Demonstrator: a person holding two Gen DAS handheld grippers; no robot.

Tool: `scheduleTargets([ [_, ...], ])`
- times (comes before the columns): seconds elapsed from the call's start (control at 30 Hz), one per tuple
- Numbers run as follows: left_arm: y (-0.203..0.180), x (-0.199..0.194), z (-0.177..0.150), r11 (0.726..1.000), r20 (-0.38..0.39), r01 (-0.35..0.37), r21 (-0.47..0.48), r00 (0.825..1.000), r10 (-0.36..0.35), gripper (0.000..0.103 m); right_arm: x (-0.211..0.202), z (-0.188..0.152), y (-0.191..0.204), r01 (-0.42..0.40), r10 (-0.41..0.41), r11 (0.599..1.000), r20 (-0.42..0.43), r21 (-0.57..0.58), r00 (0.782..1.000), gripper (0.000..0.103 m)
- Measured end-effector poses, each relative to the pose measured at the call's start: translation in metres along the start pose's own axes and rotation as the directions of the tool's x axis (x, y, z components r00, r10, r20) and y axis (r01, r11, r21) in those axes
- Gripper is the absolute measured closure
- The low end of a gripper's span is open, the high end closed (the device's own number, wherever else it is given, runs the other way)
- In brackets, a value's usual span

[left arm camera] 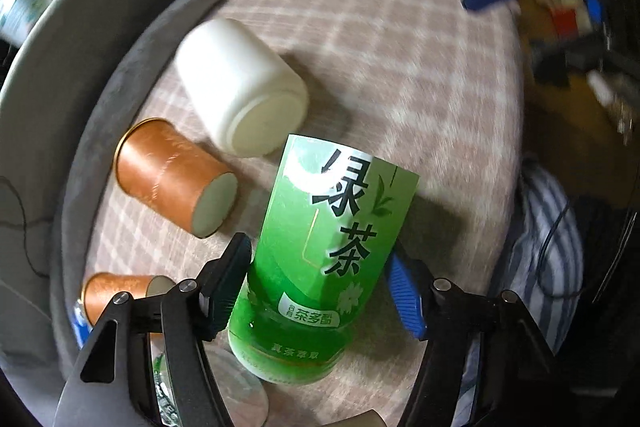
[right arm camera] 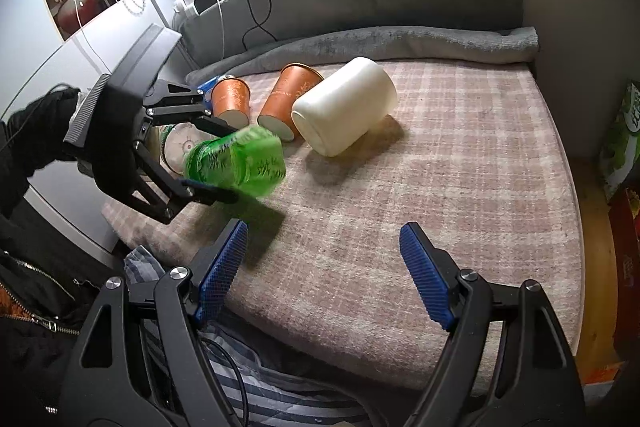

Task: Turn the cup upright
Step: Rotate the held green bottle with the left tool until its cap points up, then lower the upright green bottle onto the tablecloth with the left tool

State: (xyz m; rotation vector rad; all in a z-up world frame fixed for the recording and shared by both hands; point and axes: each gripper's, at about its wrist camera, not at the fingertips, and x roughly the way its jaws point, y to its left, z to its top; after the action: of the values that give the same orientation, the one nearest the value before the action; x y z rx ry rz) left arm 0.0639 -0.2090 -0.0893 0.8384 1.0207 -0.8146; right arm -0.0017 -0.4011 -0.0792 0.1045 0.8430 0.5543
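Note:
My left gripper (left arm camera: pixel 320 283) is shut on a green tea-label cup (left arm camera: pixel 324 251) and holds it tilted above the plaid mat (left arm camera: pixel 420 75). The same cup (right arm camera: pixel 236 163) shows blurred in the right wrist view, lying sideways in the left gripper (right arm camera: pixel 216 163) above the mat (right arm camera: pixel 440 187). My right gripper (right arm camera: pixel 324 267) is open and empty over the mat's near edge. A white cup (left arm camera: pixel 240 87) (right arm camera: pixel 344 107) and two orange cups (left arm camera: pixel 172 175) (left arm camera: pixel 116 291) (right arm camera: pixel 288 99) (right arm camera: pixel 232 99) lie on their sides.
A grey cushioned rim (right arm camera: pixel 360 43) runs along the mat's far side, a grey wall panel (right arm camera: pixel 572 67) on the right. A shiny disc (right arm camera: pixel 180 147) lies behind the green cup. Striped cloth (right arm camera: pixel 260 387) hangs at the near edge. Cables (right arm camera: pixel 252 15) trail over the cushion.

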Motion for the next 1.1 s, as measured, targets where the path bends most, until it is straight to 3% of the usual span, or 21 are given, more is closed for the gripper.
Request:
scheduleTargets([
  [0.17,0.011,-0.011,-0.005,0.993,0.097,0.018,-0.120,0.995,-0.007,0.038,0.006,0.001,0.005,-0.014,0.014,1.000,0.001,0.003,1.000,0.022],
  [0.3,0.022,-0.017,-0.014,0.969,0.185,0.053,-0.242,0.983,-0.008,0.038,0.008,0.003,0.010,-0.018,0.018,1.000,0.004,-0.003,1.000,0.022],
  [0.5,0.035,-0.023,-0.033,0.907,0.302,0.101,-0.409,0.953,0.030,0.038,0.012,0.008,0.017,-0.021,0.021,1.000,0.012,-0.007,1.000,0.022],
  [0.67,0.038,-0.026,-0.050,0.835,0.400,0.156,-0.528,0.913,0.082,0.038,0.020,0.014,0.025,-0.033,0.033,0.999,0.010,-0.016,0.999,0.022],
  [0.73,0.040,-0.023,-0.055,0.810,0.422,0.168,-0.562,0.901,0.106,0.046,0.023,0.016,0.027,-0.035,0.036,0.999,0.009,-0.019,0.999,0.022],
  [0.9,0.045,-0.019,-0.062,0.761,0.465,0.200,-0.617,0.873,0.147,0.046,0.029,0.021,0.033,-0.046,0.046,0.999,0.004,-0.021,0.999,0.022],
  [1.1,0.043,-0.020,-0.069,0.761,0.466,0.187,-0.621,0.869,0.167,0.047,0.032,0.025,0.039,-0.042,0.042,0.999,0.008,-0.025,0.999,0.022],
])
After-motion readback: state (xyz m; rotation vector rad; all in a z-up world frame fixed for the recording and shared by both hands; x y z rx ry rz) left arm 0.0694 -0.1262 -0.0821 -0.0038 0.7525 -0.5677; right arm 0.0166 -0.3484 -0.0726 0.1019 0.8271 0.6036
